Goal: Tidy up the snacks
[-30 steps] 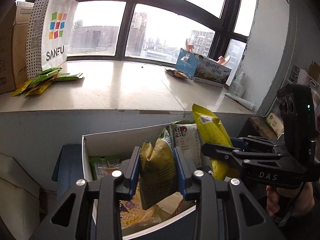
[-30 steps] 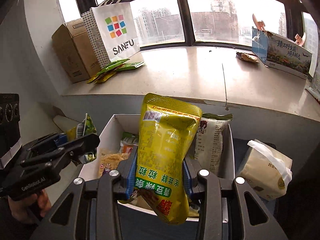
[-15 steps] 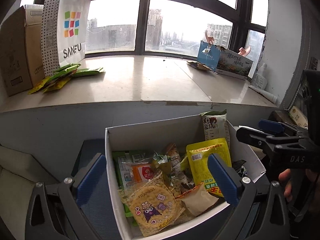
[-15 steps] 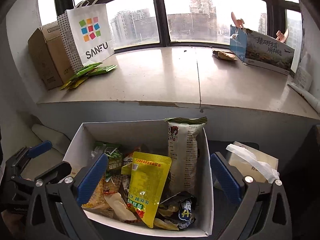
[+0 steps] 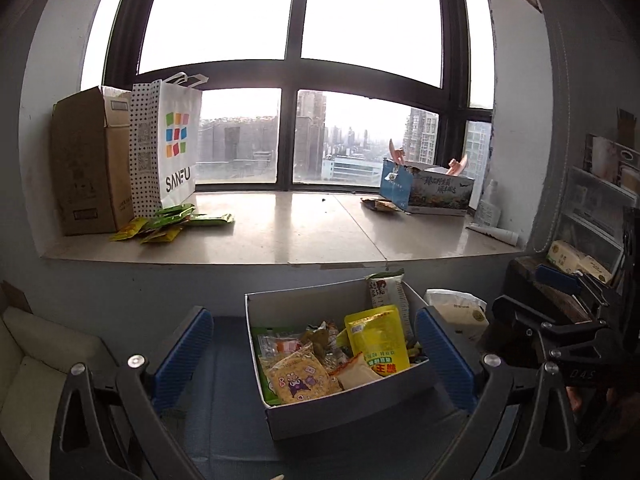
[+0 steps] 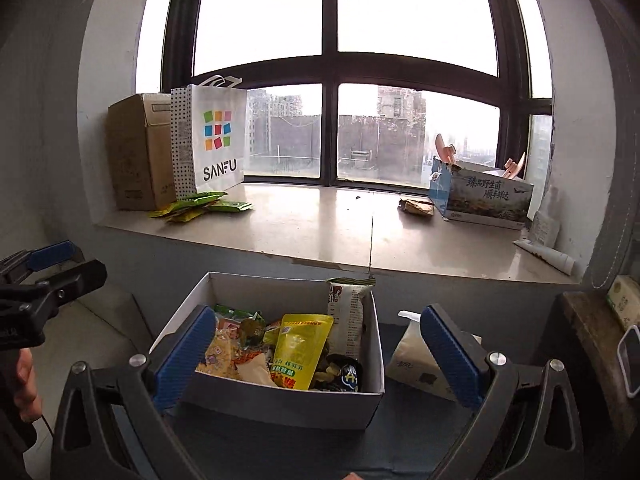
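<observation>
Light source: daylight comes in through the big window (image 5: 296, 120) ahead of me; I see no lamp.
Glare: the sky panes are blown out white, and the stone sill (image 6: 320, 224) carries a pale sheen.
Shadow: my snack box (image 5: 340, 412) sits below the sill in dimmer, bluish light, and my tongs' dark frames are nearly silhouettes.
Distortion: both fisheye views bow the window frame and walls, with black vignetting at the corners.
Sharpness: the middle is crisp enough to read the bag's (image 6: 218, 144) lettering; the edges go soft.
</observation>
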